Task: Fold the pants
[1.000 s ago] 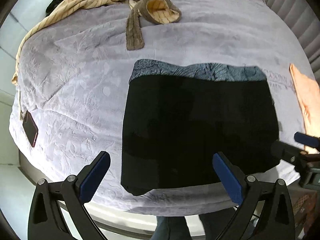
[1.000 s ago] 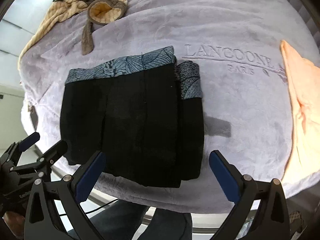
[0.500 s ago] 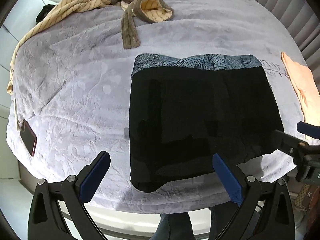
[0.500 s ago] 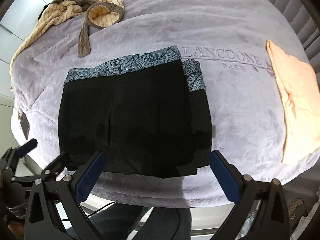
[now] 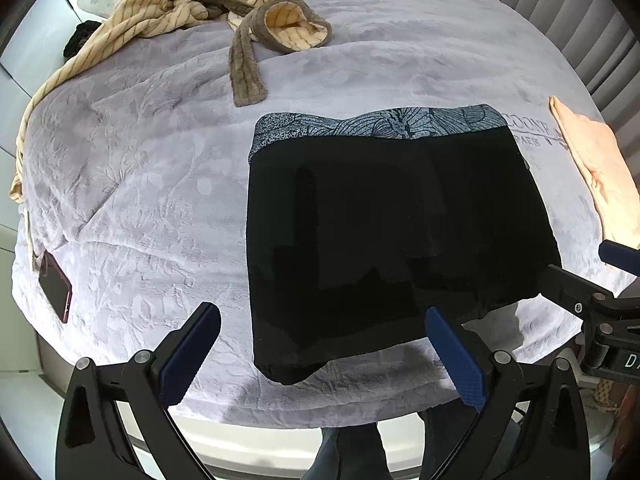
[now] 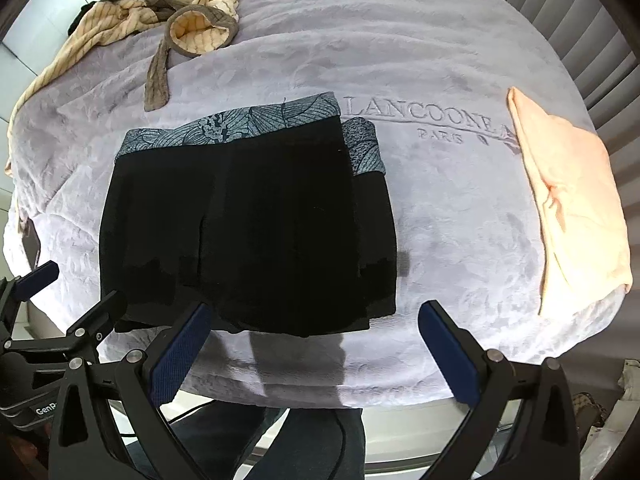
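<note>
Left wrist view: pants point(image 5: 384, 232) folded flat near bed point(image 5: 140, 200) front edge.
Left hand-held gripper point(image 5: 320, 352): apart, empty.
Right hand-held gripper point(image 6: 312, 348): apart, empty.

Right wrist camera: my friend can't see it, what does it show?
Folded black pants with a blue leafy waistband lie on a lilac blanket. The open right gripper hovers near their edge, a peach cloth at right.

The black folded pants point(image 5: 392, 240) cover the start of the embroidered lettering point(image 5: 534, 133) on the lilac plush bedspread point(image 5: 140, 184). The striped beige garment pile point(image 6: 160, 4) at the bed's far-left corner runs off the picture's top edge.
</note>
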